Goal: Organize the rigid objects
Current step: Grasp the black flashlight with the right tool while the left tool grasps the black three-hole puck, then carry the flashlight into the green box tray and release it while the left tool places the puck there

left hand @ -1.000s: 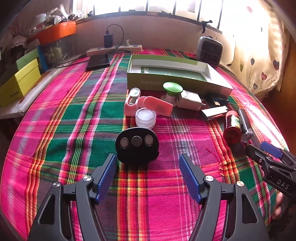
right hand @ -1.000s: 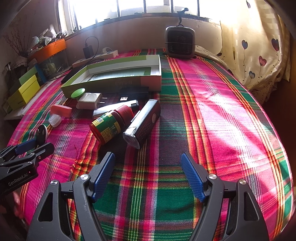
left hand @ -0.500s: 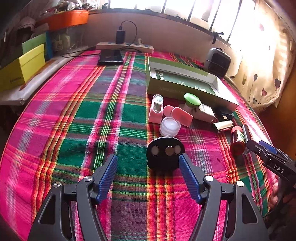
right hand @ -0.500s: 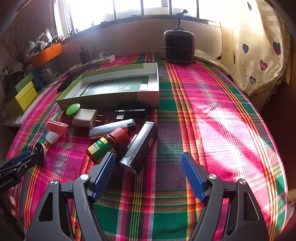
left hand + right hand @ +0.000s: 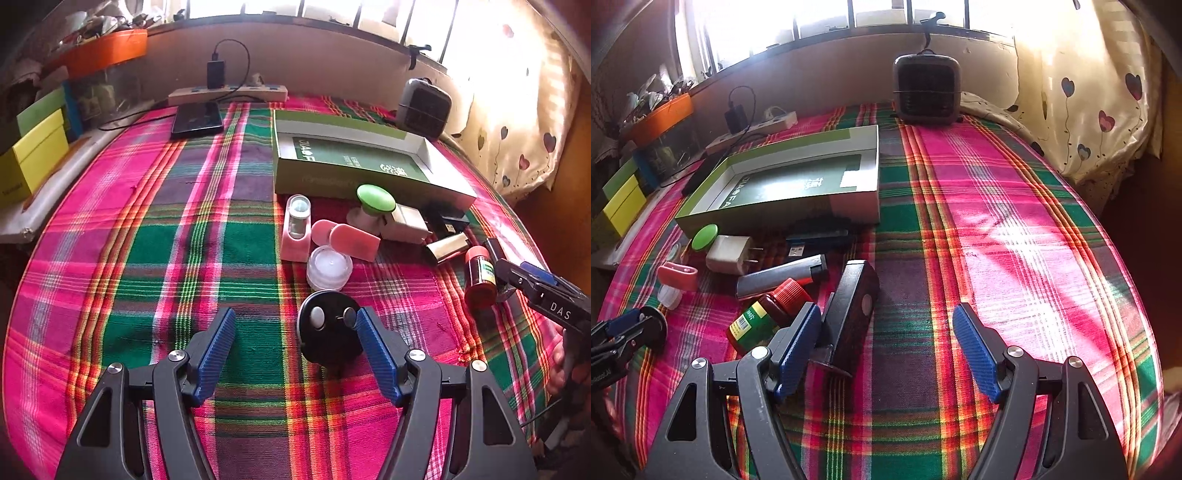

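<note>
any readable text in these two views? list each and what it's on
"DAS" on the right claw's black body.
"JIA" and further letters, seen upside down and partly legible, inside the green box.
"100", roughly, on the red-capped bottle's label; its other print is too small.
Lettering on the left claw's body is cut off, unreadable.
Yellow box print is too blurred.

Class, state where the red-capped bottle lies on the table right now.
In the right wrist view the red-capped bottle lies on its side at lower left, beside the black flashlight, just ahead of the right gripper.
</note>
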Available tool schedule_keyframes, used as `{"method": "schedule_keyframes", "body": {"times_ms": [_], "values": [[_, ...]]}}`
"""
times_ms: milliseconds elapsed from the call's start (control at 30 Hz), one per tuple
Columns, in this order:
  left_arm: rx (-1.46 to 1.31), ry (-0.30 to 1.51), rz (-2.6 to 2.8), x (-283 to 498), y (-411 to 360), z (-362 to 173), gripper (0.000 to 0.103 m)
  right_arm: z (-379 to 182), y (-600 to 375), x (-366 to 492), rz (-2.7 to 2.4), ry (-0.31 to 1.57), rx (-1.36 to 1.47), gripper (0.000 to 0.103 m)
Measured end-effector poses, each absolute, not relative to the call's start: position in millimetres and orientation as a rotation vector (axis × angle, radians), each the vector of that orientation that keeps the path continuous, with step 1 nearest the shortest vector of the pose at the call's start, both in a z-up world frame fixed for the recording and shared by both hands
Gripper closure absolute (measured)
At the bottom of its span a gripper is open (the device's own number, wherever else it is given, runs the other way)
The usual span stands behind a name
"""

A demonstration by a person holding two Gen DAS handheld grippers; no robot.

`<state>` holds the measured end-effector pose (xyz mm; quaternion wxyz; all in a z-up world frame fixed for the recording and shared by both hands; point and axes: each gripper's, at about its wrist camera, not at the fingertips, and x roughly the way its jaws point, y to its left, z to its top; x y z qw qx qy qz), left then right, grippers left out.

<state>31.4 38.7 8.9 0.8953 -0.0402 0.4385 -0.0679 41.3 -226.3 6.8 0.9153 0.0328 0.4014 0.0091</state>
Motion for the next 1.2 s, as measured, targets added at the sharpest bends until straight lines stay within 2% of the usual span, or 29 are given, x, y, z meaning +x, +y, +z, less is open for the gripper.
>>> {"method": "schedule_keyframes", "body": {"times_ms": [367,500,600,767,900,1200], "values": [[-0.114,0.906,-0.189,38.8,34.5,10.2,0.047,3.5,-221.2,49.1,0.041,0.842,0.031,0.040],[-0.123,0.904,-0.200,35.8,35.3,9.7,0.055,2.6,-218.9,50.2,0.062,0.843,0.031,0.050],[-0.128,0.903,-0.197,34.3,35.1,9.5,0.057,-1.8,-215.5,51.5,0.083,0.866,0.027,0.063],[-0.131,0.904,-0.205,34.7,32.7,9.7,0.057,-2.7,-214.1,50.1,0.085,0.860,0.014,0.064],[-0.128,0.902,-0.209,34.9,29.9,11.4,0.057,-2.0,-216.6,50.7,0.092,0.856,0.027,0.078],[-0.127,0.881,-0.206,37.5,29.3,20.1,0.057,6.6,-216.1,47.7,0.117,0.823,0.027,0.079]]}}
